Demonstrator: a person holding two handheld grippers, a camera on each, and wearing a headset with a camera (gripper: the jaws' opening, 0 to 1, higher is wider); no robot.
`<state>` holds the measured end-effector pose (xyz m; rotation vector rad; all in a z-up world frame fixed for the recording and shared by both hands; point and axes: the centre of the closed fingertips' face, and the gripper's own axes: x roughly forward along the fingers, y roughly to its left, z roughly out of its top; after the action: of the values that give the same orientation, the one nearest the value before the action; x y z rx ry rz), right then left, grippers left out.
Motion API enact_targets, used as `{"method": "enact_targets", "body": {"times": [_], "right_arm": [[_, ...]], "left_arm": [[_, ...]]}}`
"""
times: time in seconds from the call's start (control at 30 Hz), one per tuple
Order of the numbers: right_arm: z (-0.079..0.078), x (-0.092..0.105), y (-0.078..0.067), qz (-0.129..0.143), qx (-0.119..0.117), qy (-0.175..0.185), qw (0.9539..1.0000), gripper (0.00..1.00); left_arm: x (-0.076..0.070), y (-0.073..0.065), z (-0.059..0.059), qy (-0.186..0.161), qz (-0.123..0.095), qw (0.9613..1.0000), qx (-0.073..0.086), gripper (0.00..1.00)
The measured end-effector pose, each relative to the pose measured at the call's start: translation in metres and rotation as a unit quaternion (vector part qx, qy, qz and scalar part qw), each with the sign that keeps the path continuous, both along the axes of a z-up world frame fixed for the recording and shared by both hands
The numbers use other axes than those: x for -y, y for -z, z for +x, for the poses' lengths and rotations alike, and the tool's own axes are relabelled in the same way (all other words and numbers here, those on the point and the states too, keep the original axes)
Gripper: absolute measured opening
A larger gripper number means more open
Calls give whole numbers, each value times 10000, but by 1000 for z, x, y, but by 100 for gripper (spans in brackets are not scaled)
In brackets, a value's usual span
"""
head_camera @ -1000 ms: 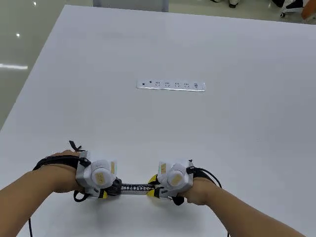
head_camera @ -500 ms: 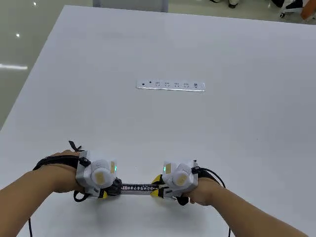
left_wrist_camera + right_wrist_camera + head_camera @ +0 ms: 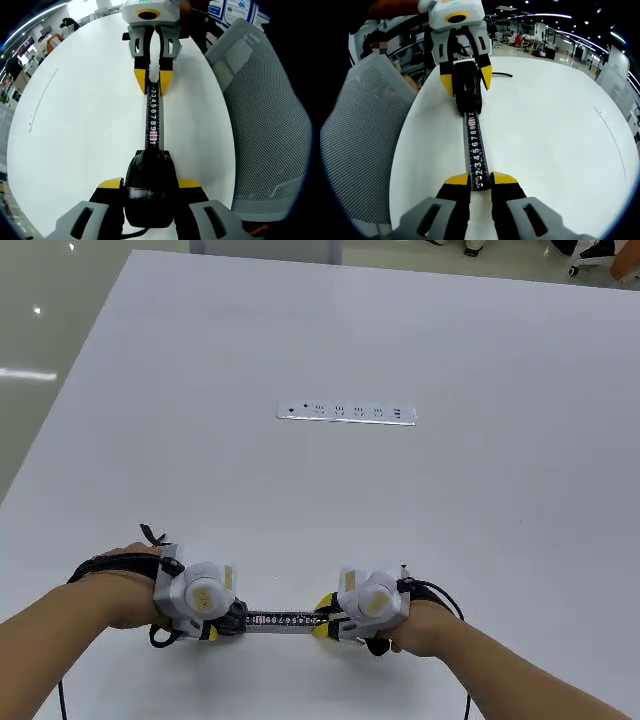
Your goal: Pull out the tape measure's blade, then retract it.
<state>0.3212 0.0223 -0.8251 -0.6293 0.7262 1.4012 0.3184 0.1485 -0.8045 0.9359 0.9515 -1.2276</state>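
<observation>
— Where's the tape measure [image 3: 238,618]?
— Lower left of centre in the head view; its black case [image 3: 150,185] sits bottom centre in the left gripper view.
— The blade [image 3: 153,117]?
— Partly out, straight, printed digits facing up, running up that frame from the case.

Bright, even light from overhead. Soft, faint shadows low on the white counter [image 3: 330,350], nothing harsh. Small lamp glints on the glossy floor [image 3: 40,350] at the head view's left. Sharp there from edge to edge. Heavy fisheye bending in both gripper views, curving the counter's edge. Rows of ceiling lights [image 3: 560,16] glaring at the right gripper view's top; blown-out white at the left one's top. Numerals on the blade [image 3: 153,120] crisp.
</observation>
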Motion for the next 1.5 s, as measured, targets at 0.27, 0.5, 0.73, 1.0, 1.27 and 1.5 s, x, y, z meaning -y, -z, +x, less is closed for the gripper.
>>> {"method": "enact_targets", "body": {"times": [0.27,0.5,0.73,1.0,1.27,1.5], "right_arm": [[0,7,-2,9,-11,19,10000,14],[1,14,-1,1,15,-14,10000,14],[1,23,-3,-28,6,18,10000,14],[1,28,-2,-43,-4,41,10000,14],[1,33,-2,-78,47,8,10000,14],[0,38,0,-124,33,34,9999,14]], "left_arm": [[0,0,1,1,-11,10000,0,35],[0,0,1,-13,-29,10000,1,35],[0,0,0,-14,-32,10000,-6,35],[1,-1,0,-18,-29,10000,-5,35],[1,-2,0,-22,-28,10000,-5,35],[1,-1,-1,-18,-21,10000,-8,35]]}}
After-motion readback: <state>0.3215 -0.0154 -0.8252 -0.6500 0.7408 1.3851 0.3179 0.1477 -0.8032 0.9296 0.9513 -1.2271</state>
